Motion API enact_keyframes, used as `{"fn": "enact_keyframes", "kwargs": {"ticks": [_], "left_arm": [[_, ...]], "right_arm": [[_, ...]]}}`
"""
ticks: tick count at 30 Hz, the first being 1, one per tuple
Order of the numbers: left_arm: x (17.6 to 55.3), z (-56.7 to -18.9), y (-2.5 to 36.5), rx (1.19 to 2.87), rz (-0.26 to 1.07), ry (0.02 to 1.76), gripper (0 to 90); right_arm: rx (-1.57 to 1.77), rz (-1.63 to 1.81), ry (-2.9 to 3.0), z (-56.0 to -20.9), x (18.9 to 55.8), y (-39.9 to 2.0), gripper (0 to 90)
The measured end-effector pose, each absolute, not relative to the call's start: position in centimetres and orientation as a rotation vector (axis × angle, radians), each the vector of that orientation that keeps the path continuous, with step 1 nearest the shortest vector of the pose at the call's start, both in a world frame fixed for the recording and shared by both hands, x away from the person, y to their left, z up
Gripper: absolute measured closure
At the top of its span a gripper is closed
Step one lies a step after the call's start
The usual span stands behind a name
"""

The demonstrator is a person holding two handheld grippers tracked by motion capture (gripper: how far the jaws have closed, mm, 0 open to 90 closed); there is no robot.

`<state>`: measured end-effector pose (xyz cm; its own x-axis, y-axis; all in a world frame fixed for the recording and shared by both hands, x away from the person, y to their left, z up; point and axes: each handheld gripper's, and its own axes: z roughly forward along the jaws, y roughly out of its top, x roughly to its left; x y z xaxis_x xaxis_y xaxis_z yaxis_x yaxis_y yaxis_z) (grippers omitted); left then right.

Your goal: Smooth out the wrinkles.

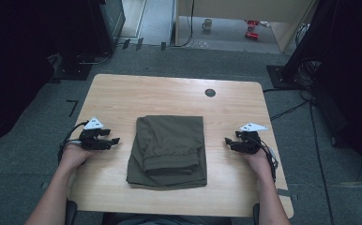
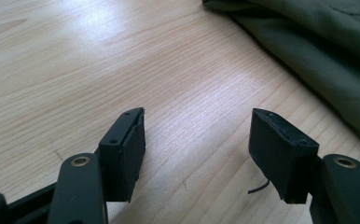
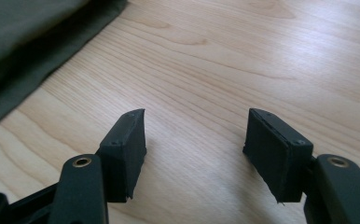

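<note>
Since the folded olive-green cloth garment (image 1: 168, 151) lay squared mid-desk on the pale wooden desk (image 1: 123, 93), folding looked finished (or unstarted), left gripper (image 1: 115, 140) and right gripper (image 1: 227, 140) flanking it, fingers apart, empty.

Folded trousers (image 1: 169, 150) lie mid-worktop (image 1: 123, 93). Left hand-held gripper (image 1: 115, 140) sits at nine o'clock of them, right hand-held gripper (image 1: 227, 140) at three, both apart from them.

Wooden table (image 1: 123, 93), grey carpet floor (image 1: 19, 154)
</note>
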<state>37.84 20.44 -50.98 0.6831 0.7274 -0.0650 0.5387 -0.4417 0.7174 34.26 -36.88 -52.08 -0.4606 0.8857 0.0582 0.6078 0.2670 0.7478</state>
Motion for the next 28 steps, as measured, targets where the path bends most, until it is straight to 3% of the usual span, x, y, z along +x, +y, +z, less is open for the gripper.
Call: {"fn": "enact_keyframes", "kwargs": {"ticks": [9,28], "left_arm": [[37.68,-51.55,20.36,2.167,0.392,0.888,32.3],[37.73,-51.70,20.33,2.138,0.422,0.955,25.2]], "right_arm": [[1.342,1.011,2.155,-52.33,34.28,-37.05,30.0],[1.399,0.960,2.137,-52.45,34.19,-36.44,10.4]]}}
